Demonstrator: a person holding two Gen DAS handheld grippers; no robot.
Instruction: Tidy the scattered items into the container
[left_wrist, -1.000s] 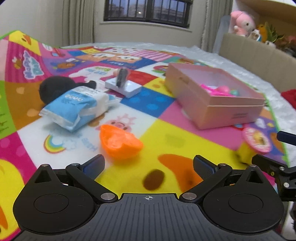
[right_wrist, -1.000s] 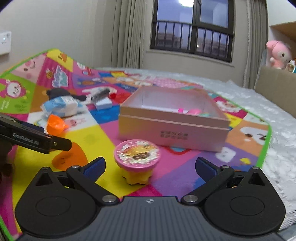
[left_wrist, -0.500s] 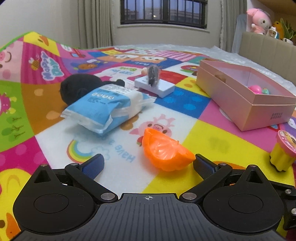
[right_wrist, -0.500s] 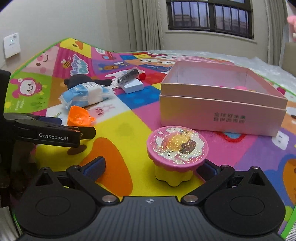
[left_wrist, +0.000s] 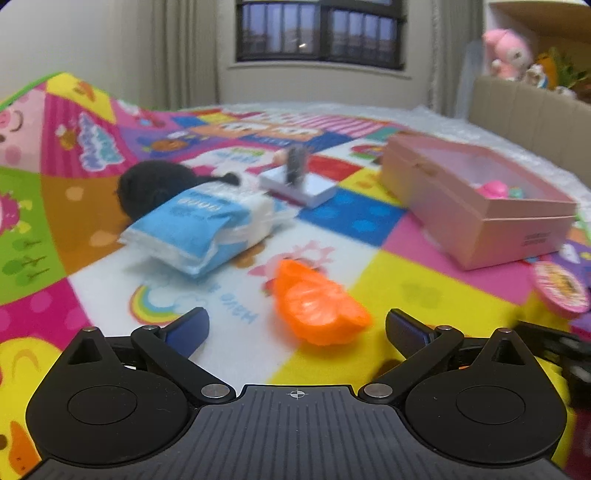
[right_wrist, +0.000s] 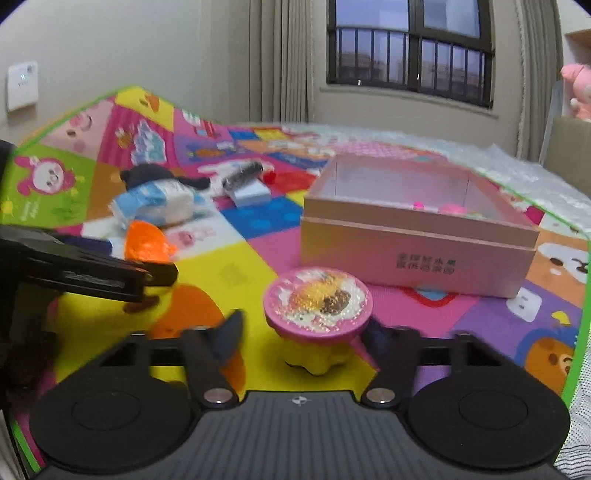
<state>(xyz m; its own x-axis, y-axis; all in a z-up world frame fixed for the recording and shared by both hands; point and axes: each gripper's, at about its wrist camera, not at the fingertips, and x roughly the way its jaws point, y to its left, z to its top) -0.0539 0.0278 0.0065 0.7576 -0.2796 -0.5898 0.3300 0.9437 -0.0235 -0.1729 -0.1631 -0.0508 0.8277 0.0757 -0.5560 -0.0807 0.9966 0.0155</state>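
A patchwork cartoon play mat (left_wrist: 406, 291) is covering the surface. A barred dark window (right_wrist: 410, 55) is sitting at twelve o'clock, curtains (right_wrist: 284, 59) hanging at eleven. A pink plush toy (left_wrist: 508, 53) is perching at two o'clock. A wall switch (right_wrist: 22, 85) is showing at ten.

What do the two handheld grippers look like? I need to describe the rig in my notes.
Both the left gripper and the right gripper are matte black: a ribbed central body, two round discs, silver pivot screws and dark blue jaws. No hands, sleeves or cables show.
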